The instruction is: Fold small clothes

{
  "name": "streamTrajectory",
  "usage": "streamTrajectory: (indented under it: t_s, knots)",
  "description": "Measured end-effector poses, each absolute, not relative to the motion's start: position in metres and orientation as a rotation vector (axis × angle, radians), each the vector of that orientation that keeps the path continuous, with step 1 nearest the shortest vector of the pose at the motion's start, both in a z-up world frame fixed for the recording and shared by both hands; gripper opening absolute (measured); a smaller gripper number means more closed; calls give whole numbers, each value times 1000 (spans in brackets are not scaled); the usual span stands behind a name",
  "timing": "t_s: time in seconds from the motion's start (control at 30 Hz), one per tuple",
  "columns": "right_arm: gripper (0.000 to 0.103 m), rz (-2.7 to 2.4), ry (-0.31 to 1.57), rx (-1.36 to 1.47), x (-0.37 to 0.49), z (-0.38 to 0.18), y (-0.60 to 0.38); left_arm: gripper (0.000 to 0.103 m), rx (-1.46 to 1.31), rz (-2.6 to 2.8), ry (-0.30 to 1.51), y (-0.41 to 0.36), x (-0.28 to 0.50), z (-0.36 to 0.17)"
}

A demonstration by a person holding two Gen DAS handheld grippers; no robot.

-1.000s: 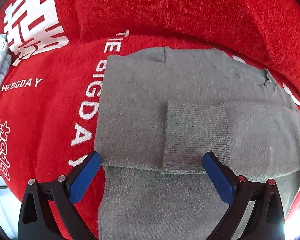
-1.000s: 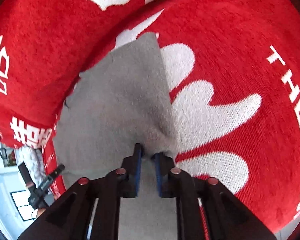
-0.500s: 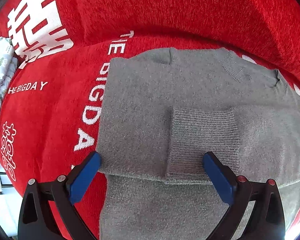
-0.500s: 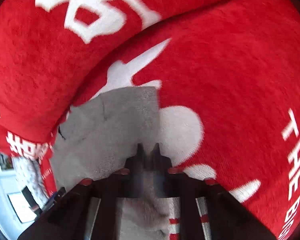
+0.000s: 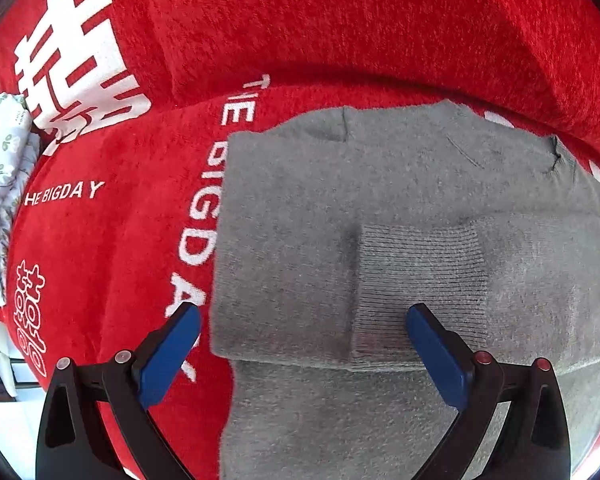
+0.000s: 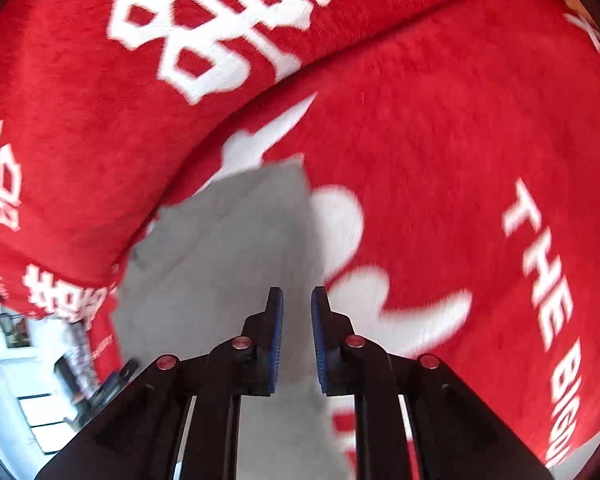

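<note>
My red plush blanket with white lettering point(image 5: 100, 240) fills both views. The folded grey knit sweater point(image 5: 300, 220) lies at centre, cut off toward six o'clock. My left gripper point(image 5: 302, 332) gapes empty; my right gripper point(image 6: 297, 320), blurred, has just parted slightly, gripping nothing.

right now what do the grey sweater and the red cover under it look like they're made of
Grey sweater: looks like a soft matte knit, maybe wool or a blend; its cuff shows fine ribbing and the surface is slightly fuzzy. Red cover: seems a plush fleece-like fabric, short pile with a slight sheen, white lettering on it.
</note>
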State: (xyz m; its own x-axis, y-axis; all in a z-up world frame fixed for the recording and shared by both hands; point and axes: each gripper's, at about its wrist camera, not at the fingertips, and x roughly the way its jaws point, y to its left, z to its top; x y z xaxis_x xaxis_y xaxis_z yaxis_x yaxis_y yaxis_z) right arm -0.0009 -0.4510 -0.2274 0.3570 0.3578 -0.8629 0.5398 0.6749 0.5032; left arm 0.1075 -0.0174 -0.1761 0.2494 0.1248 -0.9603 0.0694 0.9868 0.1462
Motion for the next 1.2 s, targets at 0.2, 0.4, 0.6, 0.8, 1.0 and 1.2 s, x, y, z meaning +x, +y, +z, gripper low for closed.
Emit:
streamTrajectory:
  t_s: [0.2,0.4,0.6,0.8,1.0,1.2]
  knots:
    - [34,-139,1387,656,-5,-237,-408,103,209,48,1337,-16,106,-183]
    - [38,-202,1380,587,-23,-238,-404,103,197,53,1342,-1,98,-180]
    - [46,-255,1420,566,-34,-225,-416,103,204,75,1365,12,92,-173]
    - [55,-252,1408,623,-48,-213,-408,103,208,60,1399,14,81,-166]
    - [62,-184,1415,633,-43,-204,-380,103,207,6,1431,0,69,-156]
    - [68,-126,1440,642,-35,-206,-347,103,174,-55,1476,-16,59,-153]
